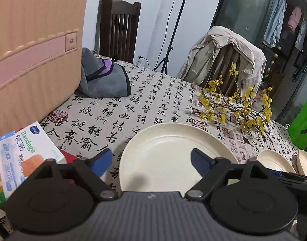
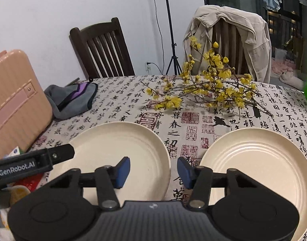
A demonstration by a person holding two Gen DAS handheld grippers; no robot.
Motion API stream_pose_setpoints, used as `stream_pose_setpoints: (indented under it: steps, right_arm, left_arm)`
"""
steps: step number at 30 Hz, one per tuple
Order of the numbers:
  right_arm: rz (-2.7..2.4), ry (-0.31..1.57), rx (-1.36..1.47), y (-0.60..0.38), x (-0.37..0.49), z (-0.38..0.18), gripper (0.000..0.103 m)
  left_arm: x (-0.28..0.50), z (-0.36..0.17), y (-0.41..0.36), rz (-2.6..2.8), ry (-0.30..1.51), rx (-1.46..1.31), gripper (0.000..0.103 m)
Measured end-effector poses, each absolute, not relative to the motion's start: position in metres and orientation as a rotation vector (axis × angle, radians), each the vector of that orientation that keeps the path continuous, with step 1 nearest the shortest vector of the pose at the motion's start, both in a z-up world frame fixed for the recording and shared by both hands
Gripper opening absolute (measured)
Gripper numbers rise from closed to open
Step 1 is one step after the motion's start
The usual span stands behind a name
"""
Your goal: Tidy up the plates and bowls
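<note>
Left gripper (image 1: 151, 160): jaws stand wide with nothing between the blue pads, poised low over the near-left rim of the round cream-coloured plate on the left (image 1: 173, 152). One pad sits off the plate's edge over the cloth, the other over its well. No contact is visible.

Right gripper (image 2: 153, 170): jaws part-way apart and empty, straddling the right rim of that same left plate (image 2: 121, 150), one pad over the plate, the other over the strip of cloth between the two dishes. Whether a pad touches the rim cannot be told.

Location of task items: the left plate lies flat on the calligraphy-printed tablecloth (image 2: 117, 104). A second round cream plate with concentric ridges (image 2: 259, 172) lies flat just beside it to the right, apart from it. At the right edge of the left wrist view, the rim of a further cream dish (image 1: 306, 162) shows beyond it; its type cannot be determined.

Other items noted: a spray of yellow-flowered branches (image 2: 211, 86) behind the plates, and a pink ribbed hard-shell case (image 1: 33, 46) at far left.

Assessment: the step in hand appears to be the approach to grasp the left plate; nothing is stacked yet. The next move likely calls for seating a pad under the rim and pinching firmly, since the plate lies flat and a shallow bite could slip.
</note>
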State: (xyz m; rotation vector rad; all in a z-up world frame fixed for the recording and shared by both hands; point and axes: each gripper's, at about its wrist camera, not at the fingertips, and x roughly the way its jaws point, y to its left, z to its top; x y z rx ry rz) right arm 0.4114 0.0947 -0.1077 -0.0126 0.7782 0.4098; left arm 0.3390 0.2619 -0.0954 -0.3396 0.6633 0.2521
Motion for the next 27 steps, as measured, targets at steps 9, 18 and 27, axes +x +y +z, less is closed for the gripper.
stream_pose_setpoints:
  steps: [9,18,27]
  right_arm:
    - [0.394,0.822,-0.009,0.095,0.417,-0.12,0.037]
    - [0.381,0.858,0.011,0.093,0.421,-0.129,0.023]
    - [0.361,0.873,0.007,0.095,0.423,-0.137,0.015]
  left_arm:
    - [0.346,-0.108,0.272,0.252,0.714,-0.363,0.064]
    - [0.35,-0.121,0.283,0.258,0.773,-0.429,0.039]
    - [0.35,-0.126,0.29,0.306,0.788,-0.449,0.015]
